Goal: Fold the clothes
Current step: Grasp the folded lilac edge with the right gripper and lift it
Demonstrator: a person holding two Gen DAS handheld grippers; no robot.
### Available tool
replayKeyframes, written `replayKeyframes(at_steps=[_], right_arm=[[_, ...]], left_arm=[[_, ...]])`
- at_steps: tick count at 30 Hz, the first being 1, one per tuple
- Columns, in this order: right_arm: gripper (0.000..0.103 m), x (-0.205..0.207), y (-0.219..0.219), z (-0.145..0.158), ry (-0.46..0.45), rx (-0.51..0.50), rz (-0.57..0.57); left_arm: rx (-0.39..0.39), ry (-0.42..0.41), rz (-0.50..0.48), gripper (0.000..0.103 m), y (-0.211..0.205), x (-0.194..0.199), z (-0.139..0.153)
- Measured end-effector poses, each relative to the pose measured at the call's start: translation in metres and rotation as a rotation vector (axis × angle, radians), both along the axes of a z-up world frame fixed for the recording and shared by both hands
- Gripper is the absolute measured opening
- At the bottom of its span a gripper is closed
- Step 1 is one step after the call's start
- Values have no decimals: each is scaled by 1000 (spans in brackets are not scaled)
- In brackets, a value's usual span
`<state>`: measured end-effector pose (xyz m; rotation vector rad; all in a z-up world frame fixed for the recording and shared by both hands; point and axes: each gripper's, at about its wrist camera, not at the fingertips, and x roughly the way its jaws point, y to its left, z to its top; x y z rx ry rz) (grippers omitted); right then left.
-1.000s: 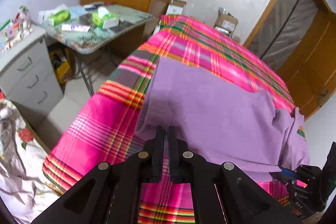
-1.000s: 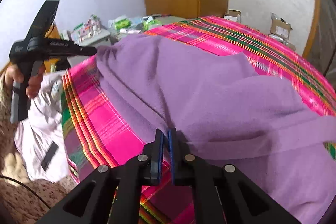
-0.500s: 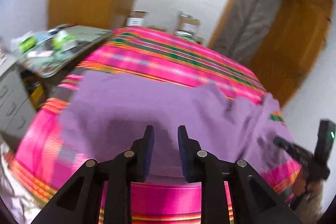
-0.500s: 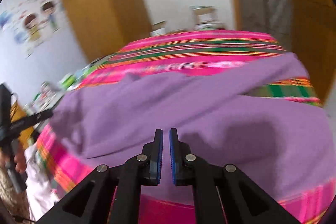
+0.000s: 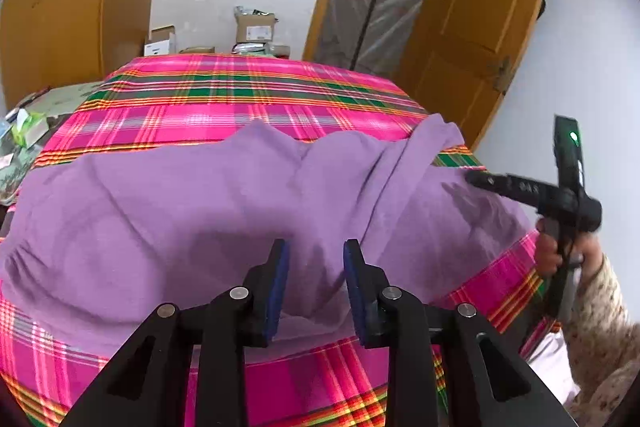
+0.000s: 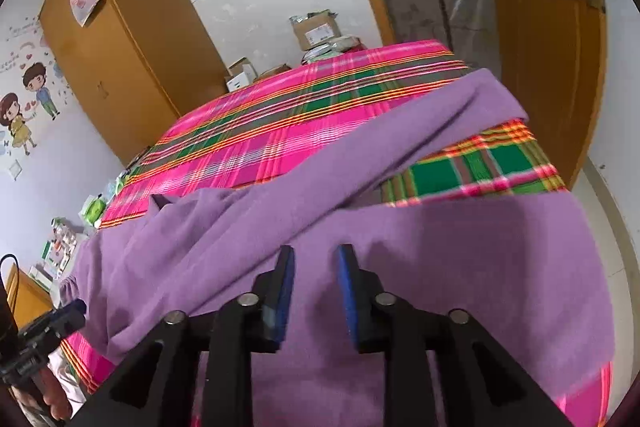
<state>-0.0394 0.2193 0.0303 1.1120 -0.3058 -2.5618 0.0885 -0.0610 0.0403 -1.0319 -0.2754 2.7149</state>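
A soft lilac-purple knit garment [image 5: 208, 211] lies spread across the near part of a bed covered with a bright pink plaid blanket crossed by green, orange and yellow stripes [image 5: 240, 99]. The cloth is rumpled, with folds running toward the right side in the left wrist view, and one long purple sleeve [image 6: 400, 131] stretches diagonally over the blanket toward the far right corner in the right wrist view.

The left tool [image 5: 316, 283] hangs above the near hem of the garment with its blue-padded fingers parted; its jaws have just been opening, and nothing is gripped between them (the purple cloth shows through the gap, lying below). The right tool [image 6: 314, 291] is in the same state over the wide body of the garment: jaws just opened to a moderate gap, pads clear of the fabric, holding nothing.

From the left wrist view, the right tool appears at the right edge as a black handle with a small green light, gripped by a hand [image 5: 560, 251] in a speckled beige sleeve [image 5: 600, 323], its tip over the garment's right side.

Beyond the bed stand an orange-brown wooden wardrobe [image 6: 120, 39], an open wooden door [image 5: 480, 19], and a few cardboard boxes [image 5: 254, 27] against the white wall.
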Motion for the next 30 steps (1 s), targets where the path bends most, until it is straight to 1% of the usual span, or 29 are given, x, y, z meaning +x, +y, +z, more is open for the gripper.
replayKeyframes(at_steps=[2, 4, 5, 8, 10, 12, 17, 19, 25, 26, 27, 28, 29, 30], right_arm=[[32, -9, -5, 1, 4, 6, 0], [35, -20, -8, 2, 5, -3, -3], [38, -27, -8, 2, 0, -17, -5], [41, -45, -6, 2, -14, -35, -30], [41, -55, -2, 2, -7, -20, -76], [42, -62, 6, -1, -19, -37, -119], [42, -81, 32, -19, -115, -124, -215], [42, -86, 39, -23, -138, -176, -227], [42, -101, 39, -24, -148, -166, -242], [39, -104, 39, -25, -155, -171, -246], [29, -106, 39, -26, -160, -172, -247], [23, -107, 38, -27, -163, -163, -244], [13, -107, 37, -27, -161, -153, -241], [9, -106, 36, -26, -149, -142, -237]], left_arm=[[6, -14, 24, 36, -1, -4, -6], [16, -33, 28, 37, -2, -8, -10], [24, -38, 21, 37, -2, -9, -12], [33, -33, -1, 37, 2, -11, -13], [27, -30, -21, 37, 7, -12, -13], [17, -31, -39, 37, 12, -12, -16], [7, -50, -108, 37, 24, -17, -21], [-1, -51, -125, 37, 28, -19, -22], [26, -85, -144, 37, 28, -25, -30], [29, -88, -145, 37, 28, -25, -31], [32, -90, -147, 37, 27, -24, -32], [34, -91, -148, 37, 27, -25, -32], [35, -90, -150, 37, 28, -27, -32], [36, -94, -151, 37, 28, -28, -32]])
